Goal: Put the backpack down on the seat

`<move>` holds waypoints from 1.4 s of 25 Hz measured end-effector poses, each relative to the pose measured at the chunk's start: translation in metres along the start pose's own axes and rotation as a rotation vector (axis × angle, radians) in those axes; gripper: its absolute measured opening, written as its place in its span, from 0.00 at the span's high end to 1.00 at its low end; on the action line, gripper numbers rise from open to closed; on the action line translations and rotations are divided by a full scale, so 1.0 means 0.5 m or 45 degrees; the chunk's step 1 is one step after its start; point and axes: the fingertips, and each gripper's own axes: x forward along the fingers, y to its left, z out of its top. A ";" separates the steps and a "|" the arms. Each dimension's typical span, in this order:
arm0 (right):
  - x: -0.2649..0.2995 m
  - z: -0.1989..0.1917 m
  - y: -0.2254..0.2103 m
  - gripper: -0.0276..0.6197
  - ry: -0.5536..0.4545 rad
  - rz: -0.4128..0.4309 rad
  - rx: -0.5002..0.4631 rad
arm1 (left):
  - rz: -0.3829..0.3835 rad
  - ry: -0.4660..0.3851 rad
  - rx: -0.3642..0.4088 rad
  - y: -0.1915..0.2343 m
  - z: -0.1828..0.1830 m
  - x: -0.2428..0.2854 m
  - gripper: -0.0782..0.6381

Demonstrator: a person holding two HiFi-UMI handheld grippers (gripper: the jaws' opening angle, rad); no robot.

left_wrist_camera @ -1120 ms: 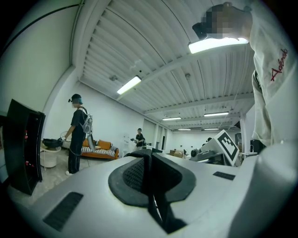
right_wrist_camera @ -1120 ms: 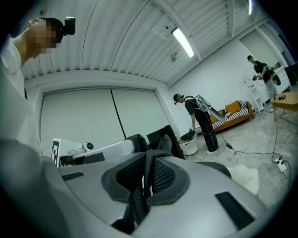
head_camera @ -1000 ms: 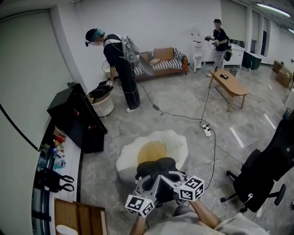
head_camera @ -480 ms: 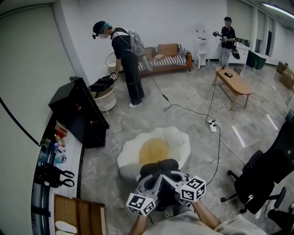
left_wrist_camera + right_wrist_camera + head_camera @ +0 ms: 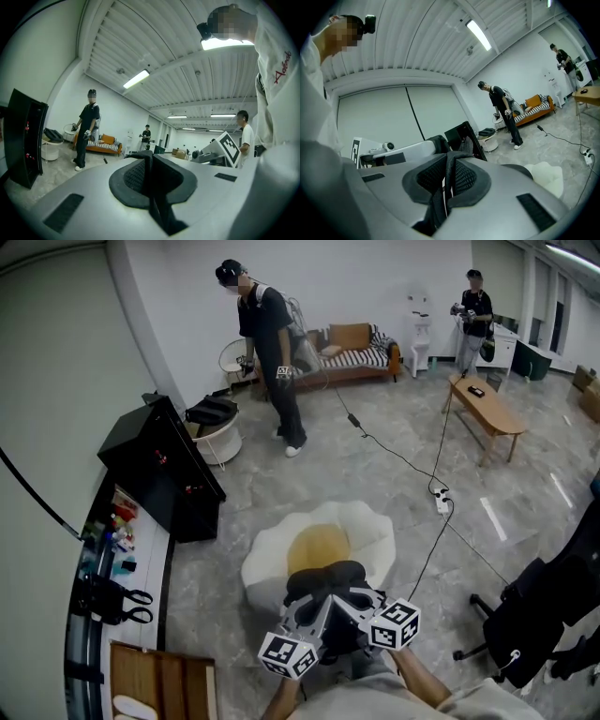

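Observation:
In the head view a black backpack (image 5: 323,583) hangs over the near edge of the egg-shaped seat (image 5: 270,559), a white cushion with a yellow middle. My left gripper (image 5: 307,617) and right gripper (image 5: 359,607) hold it from the near side, close together, their marker cubes below them. In the left gripper view the left gripper (image 5: 151,169) is shut on a black backpack strap (image 5: 157,206). In the right gripper view the right gripper (image 5: 449,174) is shut on another black strap (image 5: 440,201), and the seat's white edge (image 5: 546,176) shows at the right.
A black cabinet (image 5: 164,474) stands left of the seat, with a cluttered shelf (image 5: 112,549) beside it. A black office chair (image 5: 544,610) is at the right. A cable and power strip (image 5: 441,502) cross the floor. A person (image 5: 272,343) stands near a sofa (image 5: 352,348); another person (image 5: 476,315) stands behind a wooden bench (image 5: 492,413).
The person at the back has straightened up and stepped right, away from the round basket. Both grippers and the backpack stay where they were over the seat's near edge.

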 end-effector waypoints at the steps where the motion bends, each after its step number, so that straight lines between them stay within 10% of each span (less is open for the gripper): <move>1: 0.012 0.007 -0.014 0.89 0.001 0.002 0.002 | 0.003 0.001 -0.001 0.014 0.002 0.014 0.83; 35: 0.352 0.296 -0.523 0.89 0.082 0.192 -0.012 | 0.207 -0.005 -0.023 0.433 0.122 0.533 0.83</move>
